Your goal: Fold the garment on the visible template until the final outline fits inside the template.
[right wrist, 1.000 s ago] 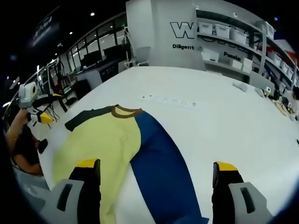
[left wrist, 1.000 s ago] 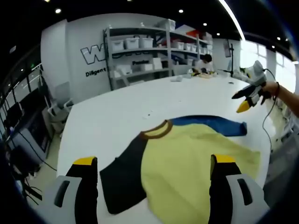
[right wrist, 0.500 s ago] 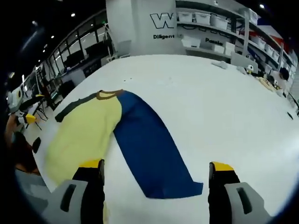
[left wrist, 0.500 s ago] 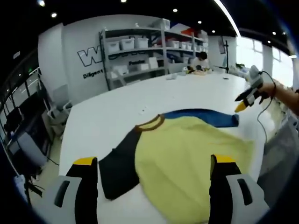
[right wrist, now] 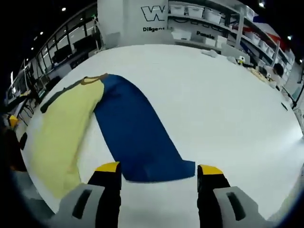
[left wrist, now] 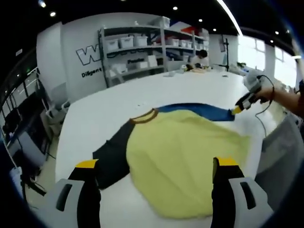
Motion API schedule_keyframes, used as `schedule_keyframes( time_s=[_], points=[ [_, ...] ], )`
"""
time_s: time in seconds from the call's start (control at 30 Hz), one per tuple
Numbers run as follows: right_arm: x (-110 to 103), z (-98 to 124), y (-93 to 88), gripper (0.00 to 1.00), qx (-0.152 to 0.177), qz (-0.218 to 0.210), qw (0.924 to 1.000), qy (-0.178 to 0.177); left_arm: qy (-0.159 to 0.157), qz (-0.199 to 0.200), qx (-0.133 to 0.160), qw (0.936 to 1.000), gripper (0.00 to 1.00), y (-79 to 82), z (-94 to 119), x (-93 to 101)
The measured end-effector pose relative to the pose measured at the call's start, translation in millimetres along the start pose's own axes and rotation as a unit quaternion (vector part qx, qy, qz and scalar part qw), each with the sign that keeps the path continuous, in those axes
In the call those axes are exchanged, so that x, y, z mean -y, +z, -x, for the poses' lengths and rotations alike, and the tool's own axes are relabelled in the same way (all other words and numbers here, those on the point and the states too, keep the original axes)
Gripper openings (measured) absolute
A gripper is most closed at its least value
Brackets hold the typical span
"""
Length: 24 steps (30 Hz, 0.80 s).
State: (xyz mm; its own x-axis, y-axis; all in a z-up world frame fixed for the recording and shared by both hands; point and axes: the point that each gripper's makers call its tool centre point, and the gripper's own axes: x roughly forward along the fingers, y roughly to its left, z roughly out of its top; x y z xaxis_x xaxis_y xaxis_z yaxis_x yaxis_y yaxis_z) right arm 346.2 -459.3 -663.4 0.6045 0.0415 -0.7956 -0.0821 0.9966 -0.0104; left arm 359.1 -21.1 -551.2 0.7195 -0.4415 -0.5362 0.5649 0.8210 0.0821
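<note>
your right gripper [right wrist: 156, 178] has closed in on blue sleeve [right wrist: 135, 137] cuff, jaws narrowed but apart; left gripper [left wrist: 152, 171] open over garment [left wrist: 183, 164], flat near bench [right wrist: 213, 95] edge. no fold made; all folding left.

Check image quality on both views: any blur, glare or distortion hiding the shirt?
Left gripper view: strong fisheye bend, the table edge curves; shirt is soft but readable, ceiling lights bright with no glare on it. Right gripper view: the blue sleeve is clear, the frame's left side is dark and smeared, and the right gripper jaws are slightly blurred.
</note>
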Motion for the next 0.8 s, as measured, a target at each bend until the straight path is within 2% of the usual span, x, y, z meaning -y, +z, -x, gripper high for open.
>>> schedule_keyframes(
  time_s=[0.2, 0.3, 0.37, 0.47, 0.57, 0.63, 0.67, 0.73, 0.77, 0.8],
  points=[
    [2, -10, -11.2, 0.62, -0.005, -0.033, 0.9994, -0.007, 0.000, 0.007, -0.007, 1.0000, 0.97, -13.0, 8, 4.9],
    [-1, -13, -15.3, 0.62, -0.010, -0.034, 0.9994, -0.005, -0.007, 0.017, -0.004, 0.9998, 0.97, -16.1, 10, 7.2],
    [1, -14, -12.9, 0.62, 0.002, -0.016, 0.9998, -0.011, -0.009, 0.027, -0.001, 0.9996, 0.97, -18.6, 13, 9.4],
    [2, -14, -11.6, 0.61, 0.005, -0.021, 0.9997, -0.013, -0.011, 0.041, 0.006, 0.9991, 0.96, -20.1, 17, 13.7],
    [3, -15, -10.1, 0.58, 0.013, -0.020, 0.9996, -0.014, -0.004, 0.051, 0.007, 0.9987, 0.89, -21.7, 20, 13.9],
    [4, -14, -8.6, 0.48, 0.016, -0.020, 0.9995, -0.015, 0.018, 0.042, 0.000, 0.9989, 0.91, -26.1, 23, 8.8],
    [5, -14, -7.1, 0.35, 0.020, -0.017, 0.9995, -0.015, 0.024, 0.036, -0.003, 0.9991, 0.91, -27.8, 24, 7.6],
    [6, -14, -6.2, 0.16, 0.022, -0.012, 0.9996, -0.015, 0.033, 0.029, -0.009, 0.9990, 0.89, -31.7, 28, 6.9],
    [9, -14, -5.5, 0.10, 0.023, -0.008, 0.9995, -0.022, 0.035, 0.029, -0.008, 0.9989, 0.89, -32.5, 30, 6.7],
    [11, -15, -4.7, 0.09, 0.022, -0.002, 0.9994, -0.027, 0.034, 0.028, -0.007, 0.9990, 0.90, -33.4, 31, 7.2]
  ],
)
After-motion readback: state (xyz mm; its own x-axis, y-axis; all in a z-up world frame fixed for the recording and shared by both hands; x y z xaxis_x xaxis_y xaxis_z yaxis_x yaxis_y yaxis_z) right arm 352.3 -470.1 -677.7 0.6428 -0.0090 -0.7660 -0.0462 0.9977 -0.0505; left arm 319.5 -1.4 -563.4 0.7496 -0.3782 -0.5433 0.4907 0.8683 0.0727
